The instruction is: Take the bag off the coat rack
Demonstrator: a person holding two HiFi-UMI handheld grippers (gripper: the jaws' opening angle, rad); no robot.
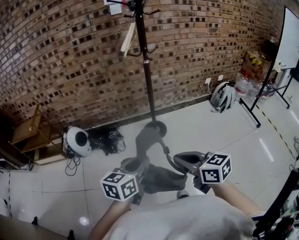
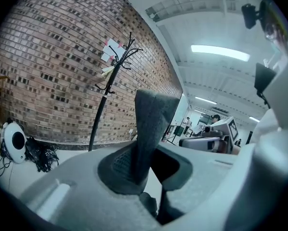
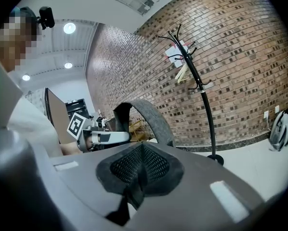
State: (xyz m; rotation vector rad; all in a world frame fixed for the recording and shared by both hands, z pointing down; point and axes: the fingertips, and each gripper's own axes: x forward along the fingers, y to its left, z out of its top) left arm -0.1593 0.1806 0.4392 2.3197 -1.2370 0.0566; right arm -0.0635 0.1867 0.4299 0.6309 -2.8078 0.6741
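My left fingers (image 2: 72, 191) and right fingers (image 3: 216, 196) pinch the bag (image 1: 160, 179) by its straps. It's clear of the coat rack (image 1: 147, 69); the job looks done.

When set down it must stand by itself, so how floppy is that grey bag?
Probably semi-stiff: the grey felt bag sags between the left gripper and right gripper, yet its handle holds an arch unsupported. Likely light, as two small pinches carry it. Set down, it may slump rather than stand.
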